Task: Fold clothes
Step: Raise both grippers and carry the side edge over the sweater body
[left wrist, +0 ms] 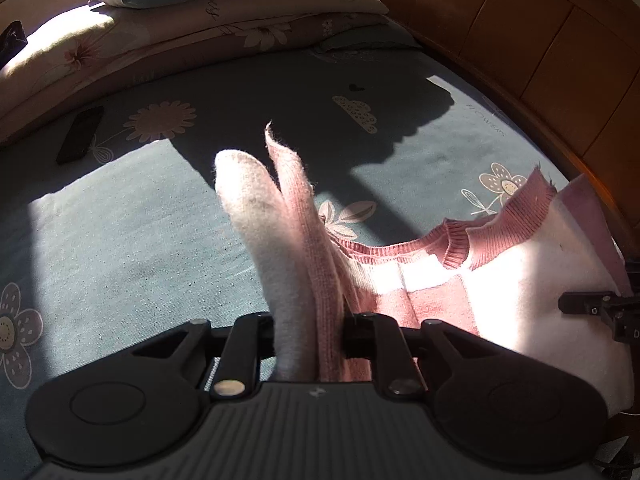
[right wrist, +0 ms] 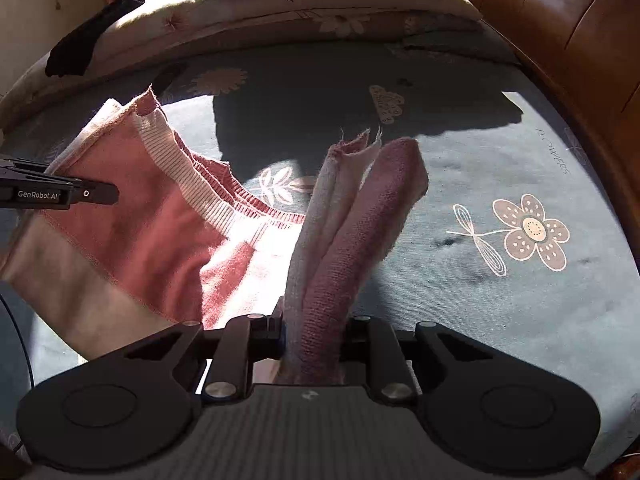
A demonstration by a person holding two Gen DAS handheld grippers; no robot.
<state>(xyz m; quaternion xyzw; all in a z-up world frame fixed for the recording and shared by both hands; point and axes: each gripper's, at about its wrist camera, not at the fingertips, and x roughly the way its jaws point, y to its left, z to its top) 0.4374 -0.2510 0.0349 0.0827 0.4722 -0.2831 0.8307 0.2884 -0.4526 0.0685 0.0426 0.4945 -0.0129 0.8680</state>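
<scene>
Left tongs [left wrist: 308, 344] clamped on a bunched pink-and-white sweater [left wrist: 432, 280] edge; right tongs [right wrist: 312, 340] clamped on another bunched edge. Garment hangs slack between them above the bed [left wrist: 140, 240], neckline sagging.

Judgement: draw both grips apart level to take out the sag, then lay down flat before folding; uneven height risks a skewed crease.

Left view alone shows a dark phone [left wrist: 80, 134] on the sheet; right view alone shows a black sock [right wrist: 92, 36] on the folded quilt [right wrist: 256, 8].

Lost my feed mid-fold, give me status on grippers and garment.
Left hand-held gripper and right hand-held gripper both shut on pink-and-white knitted sweater. Sweater strung between them above teal floral bedsheet. Black phone lies clear.
</scene>
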